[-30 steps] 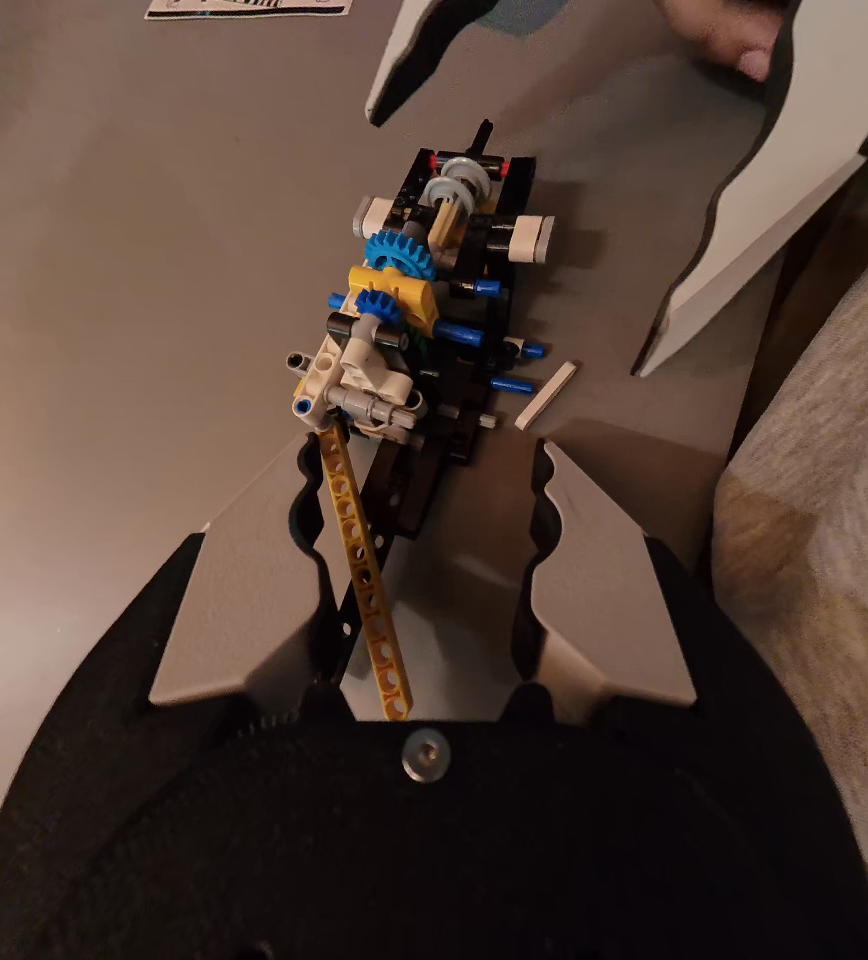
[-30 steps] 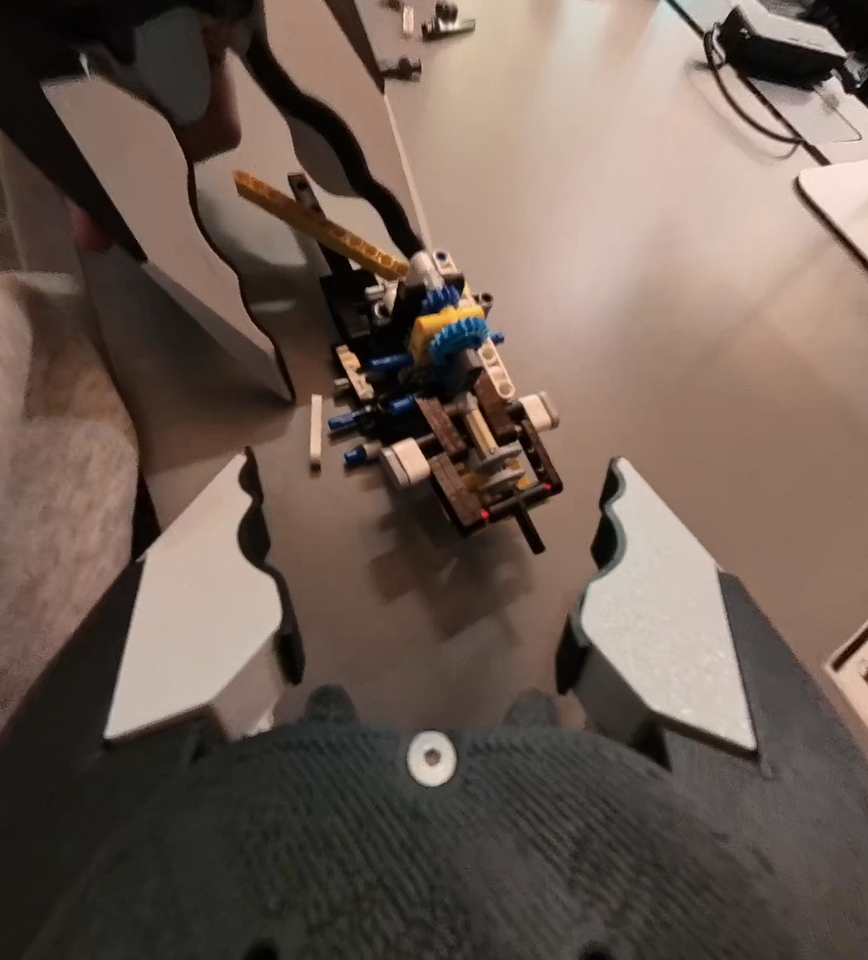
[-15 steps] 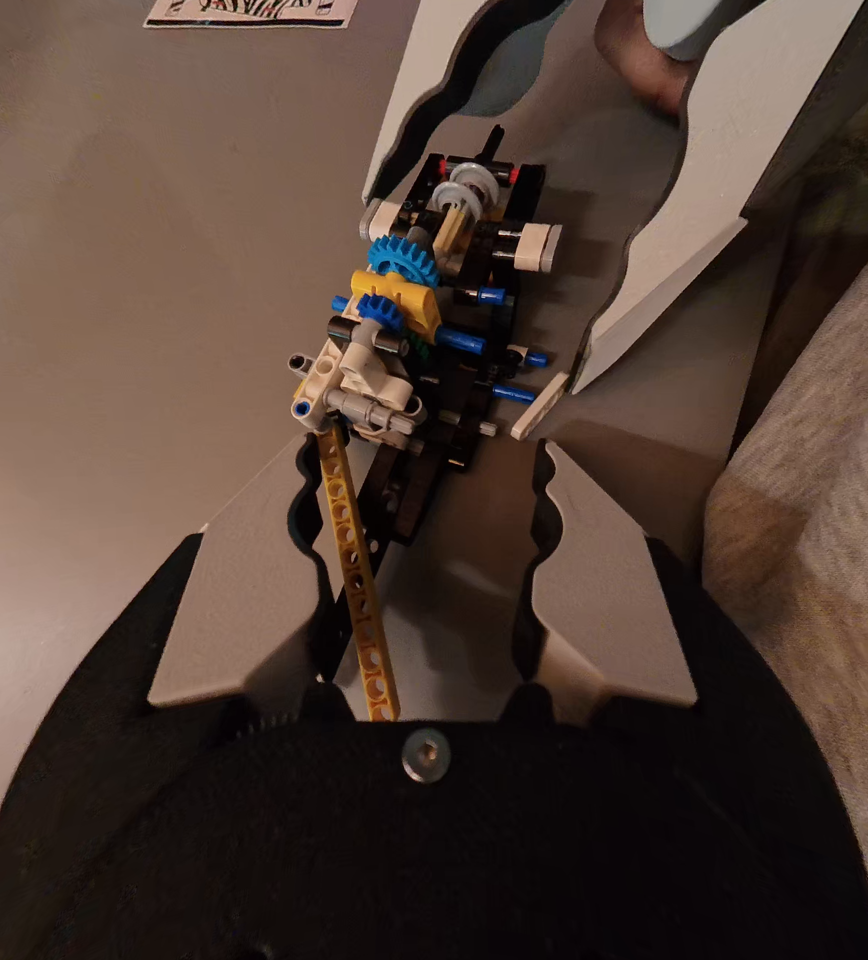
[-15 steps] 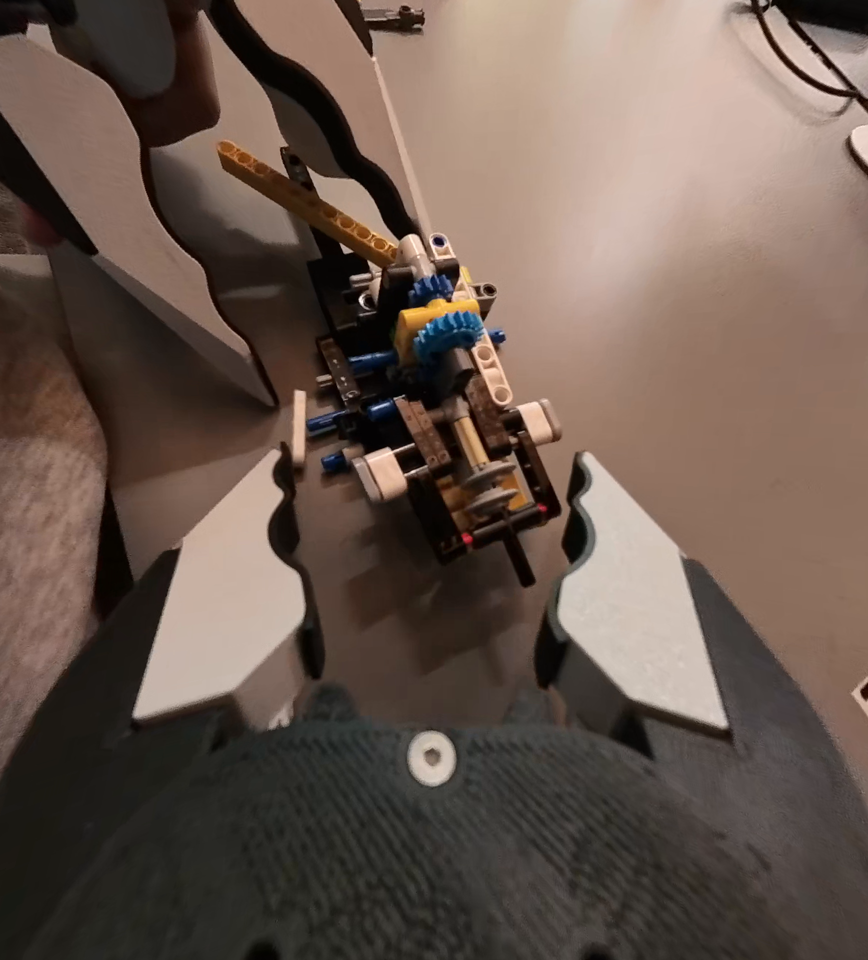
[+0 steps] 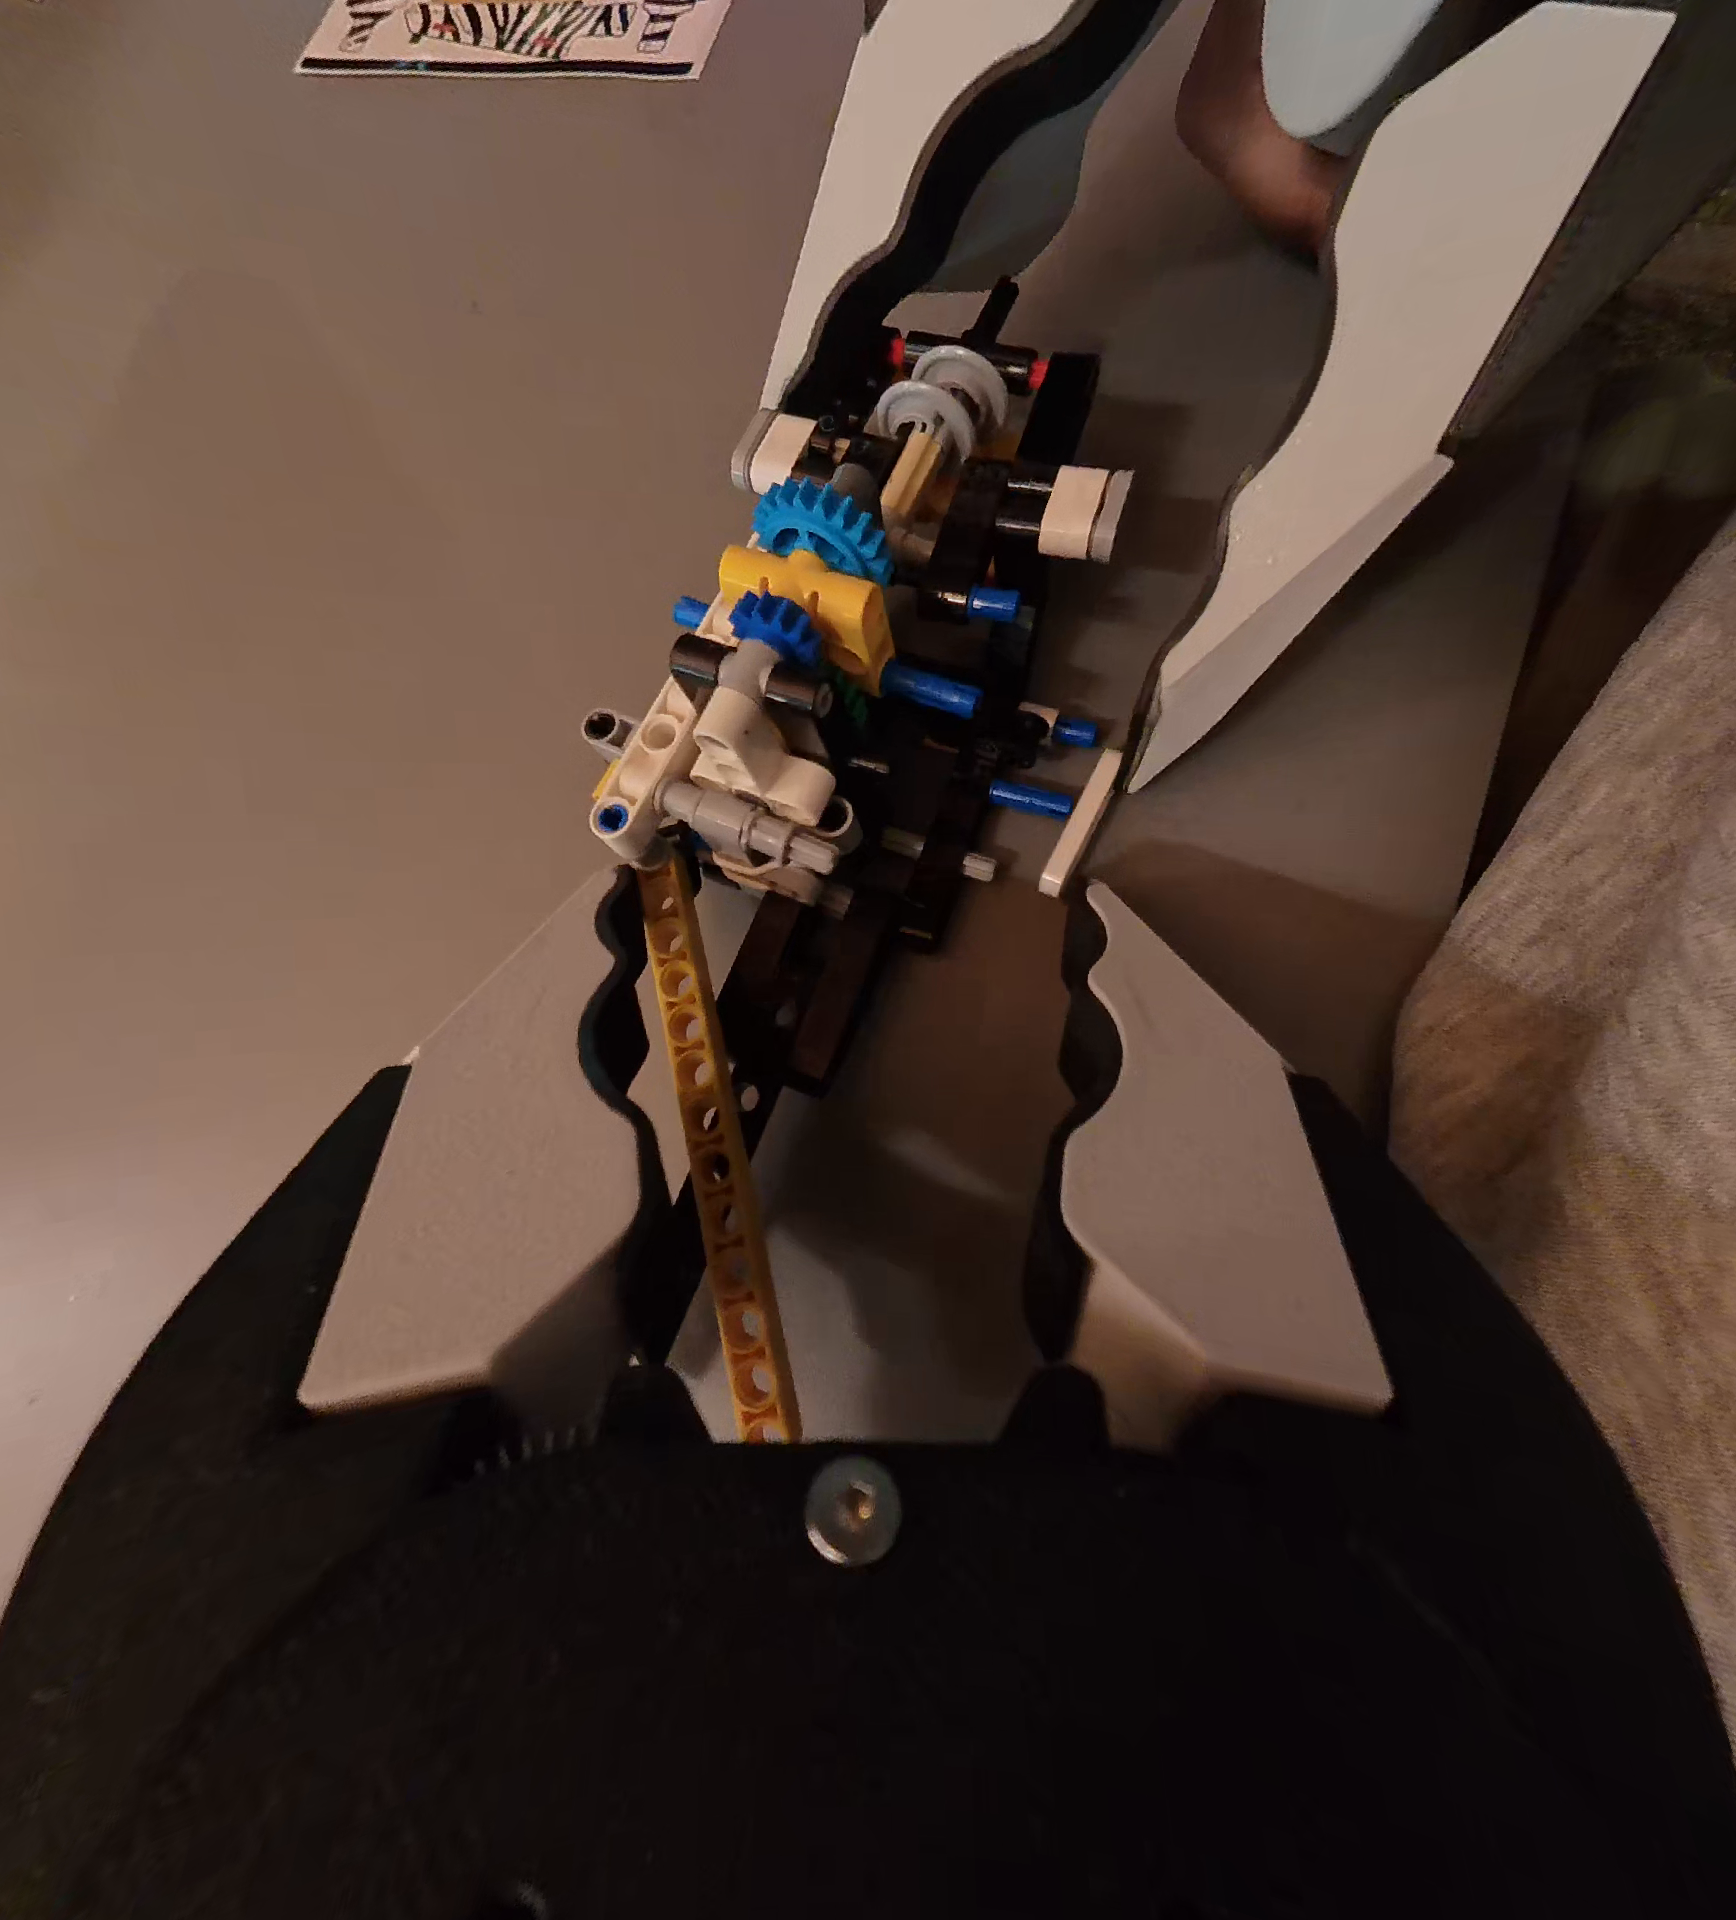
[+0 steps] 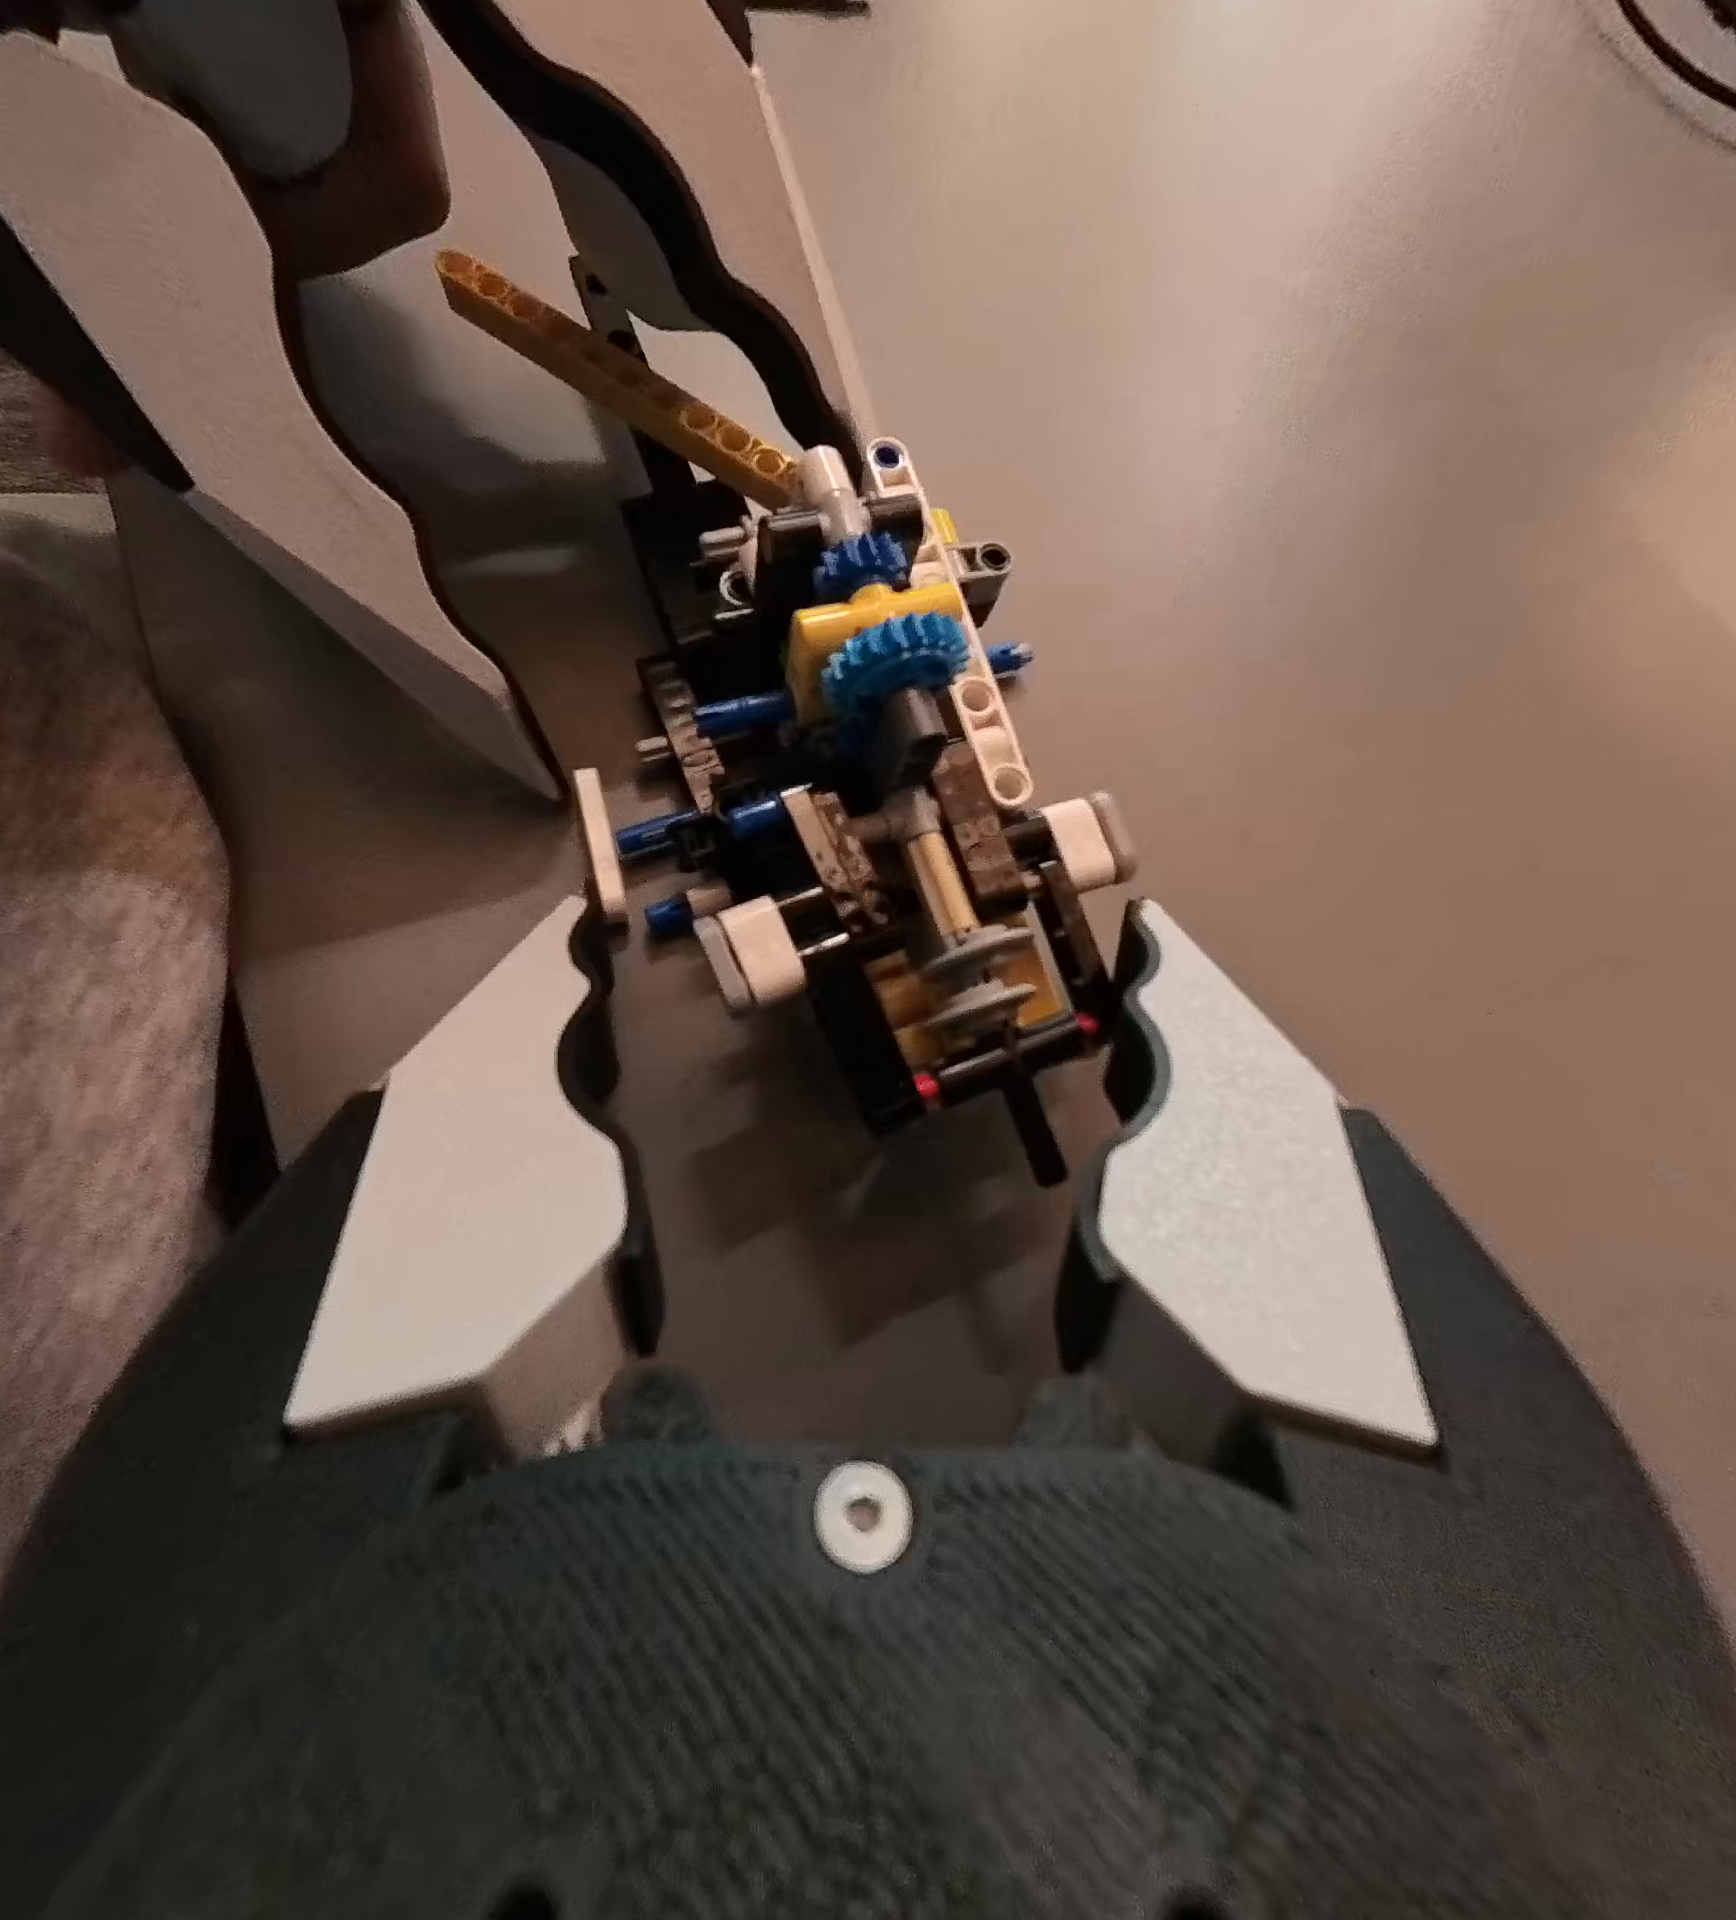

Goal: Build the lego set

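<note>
**Both grippers flank the lego model**

Lego model [image 5: 874, 644] sits mid-frame on the grey table [image 5: 272, 520]. Left gripper [image 5: 843, 997] is spread wide around the yellow beam [image 5: 713, 1122], touching nothing visibly. Right gripper [image 6: 853, 1018] is spread around the far end. A loose white strip [image 5: 1082, 821] lies just beside the model, right of centre. Striped sheet [image 5: 511, 36] upper left.

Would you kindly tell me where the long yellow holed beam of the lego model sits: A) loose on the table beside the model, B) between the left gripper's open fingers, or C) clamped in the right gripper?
B: the long yellow holed beam runs from the lego model back between the open fingers of the left gripper.
</note>
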{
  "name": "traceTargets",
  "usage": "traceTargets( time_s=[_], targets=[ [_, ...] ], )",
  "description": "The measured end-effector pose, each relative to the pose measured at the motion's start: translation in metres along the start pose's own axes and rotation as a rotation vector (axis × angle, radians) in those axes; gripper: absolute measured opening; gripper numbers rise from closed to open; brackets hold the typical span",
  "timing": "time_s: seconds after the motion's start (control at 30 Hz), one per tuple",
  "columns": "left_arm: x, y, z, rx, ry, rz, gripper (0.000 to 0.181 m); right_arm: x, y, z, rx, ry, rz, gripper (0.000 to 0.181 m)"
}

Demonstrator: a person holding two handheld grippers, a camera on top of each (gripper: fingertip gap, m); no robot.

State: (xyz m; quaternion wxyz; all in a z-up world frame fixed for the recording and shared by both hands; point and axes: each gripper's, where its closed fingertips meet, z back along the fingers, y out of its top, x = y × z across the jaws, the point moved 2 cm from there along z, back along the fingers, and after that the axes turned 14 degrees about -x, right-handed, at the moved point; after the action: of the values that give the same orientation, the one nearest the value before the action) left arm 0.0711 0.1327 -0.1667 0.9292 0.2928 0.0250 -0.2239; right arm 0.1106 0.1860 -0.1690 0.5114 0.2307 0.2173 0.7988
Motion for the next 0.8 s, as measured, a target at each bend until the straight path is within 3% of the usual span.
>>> traceTargets(
  time_s=[0.8],
  targets=[
    [0.0023,0.0016,-0.0011,0.008,0.015,-0.013,0.082,-0.0014,0.0011,-0.0010,-0.009,0.030,-0.012,0.097]
  ],
)
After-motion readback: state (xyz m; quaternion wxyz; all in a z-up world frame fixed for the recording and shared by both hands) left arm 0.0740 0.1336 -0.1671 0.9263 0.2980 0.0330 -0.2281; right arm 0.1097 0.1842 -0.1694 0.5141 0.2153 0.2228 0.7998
